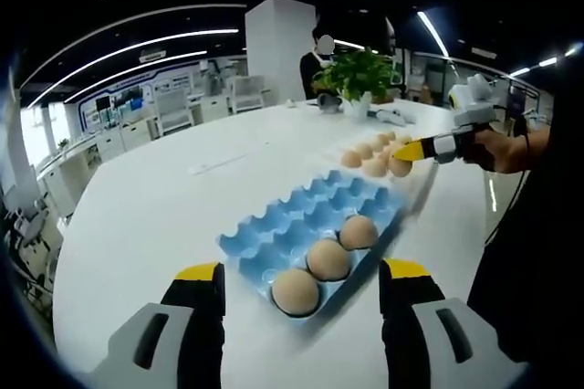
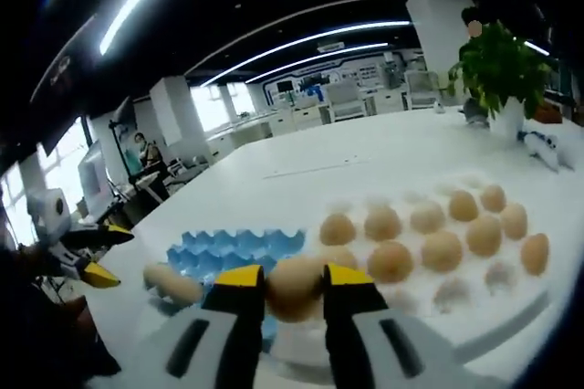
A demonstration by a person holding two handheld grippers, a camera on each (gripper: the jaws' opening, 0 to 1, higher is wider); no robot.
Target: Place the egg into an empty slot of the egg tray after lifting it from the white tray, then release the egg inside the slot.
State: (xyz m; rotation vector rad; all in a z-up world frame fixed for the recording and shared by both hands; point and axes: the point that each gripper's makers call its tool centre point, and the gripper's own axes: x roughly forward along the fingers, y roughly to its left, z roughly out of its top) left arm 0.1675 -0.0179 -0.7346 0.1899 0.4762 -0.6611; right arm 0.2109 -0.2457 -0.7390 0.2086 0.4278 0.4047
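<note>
The blue egg tray (image 1: 310,211) lies on the white table with three eggs (image 1: 328,258) in its nearest row. My left gripper (image 1: 303,270) hovers open just in front of it, holding nothing. Beyond it the white tray (image 1: 422,181) carries several eggs (image 1: 374,167), and my right gripper (image 1: 412,149) reaches over them from the right. In the right gripper view, my right gripper (image 2: 294,276) is shut on a tan egg (image 2: 294,289) at the near end of the white tray (image 2: 511,316). The blue egg tray (image 2: 239,245) sits just left of it, with one egg (image 2: 173,284) visible.
A potted plant (image 1: 356,74) and small items stand at the table's far edge, with a person (image 1: 315,65) behind. A hand (image 1: 497,147) holds the right gripper. The left gripper (image 2: 96,254) shows at the far left of the right gripper view. Bare tabletop (image 1: 164,197) spreads left of the trays.
</note>
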